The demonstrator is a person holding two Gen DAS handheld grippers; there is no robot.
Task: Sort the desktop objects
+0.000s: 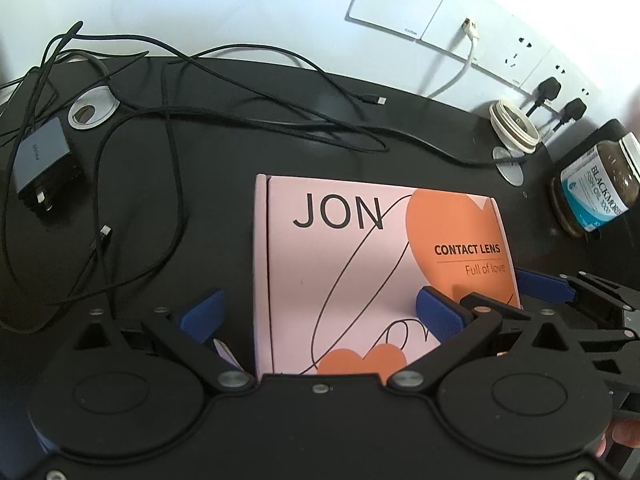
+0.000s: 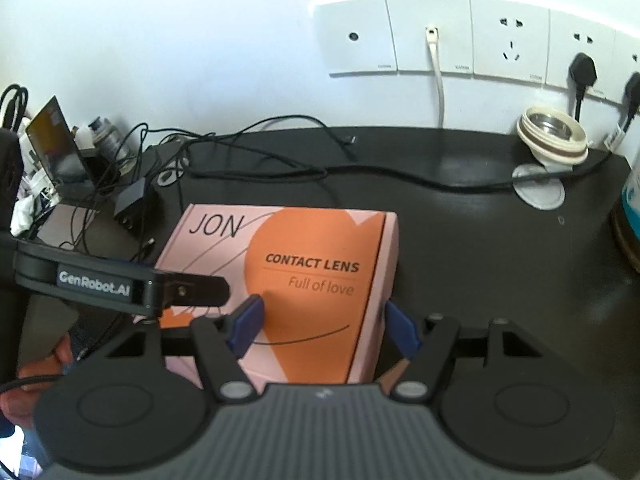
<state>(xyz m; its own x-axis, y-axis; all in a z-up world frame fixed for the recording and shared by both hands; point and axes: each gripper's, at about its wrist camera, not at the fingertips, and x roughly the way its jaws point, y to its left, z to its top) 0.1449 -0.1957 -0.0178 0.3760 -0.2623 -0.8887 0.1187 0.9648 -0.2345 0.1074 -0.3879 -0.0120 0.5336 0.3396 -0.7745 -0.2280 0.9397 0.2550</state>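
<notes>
Pink box [image 1: 340, 256] near edge hides under left gripper [image 1: 318, 300] and right gripper [image 2: 322, 307], both jaws open.

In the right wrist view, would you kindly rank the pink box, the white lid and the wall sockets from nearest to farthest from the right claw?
1. Pink box: between the right claw's fingers.
2. White lid: far right, at the desk's back edge.
3. Wall sockets: on the wall behind the desk.
</notes>
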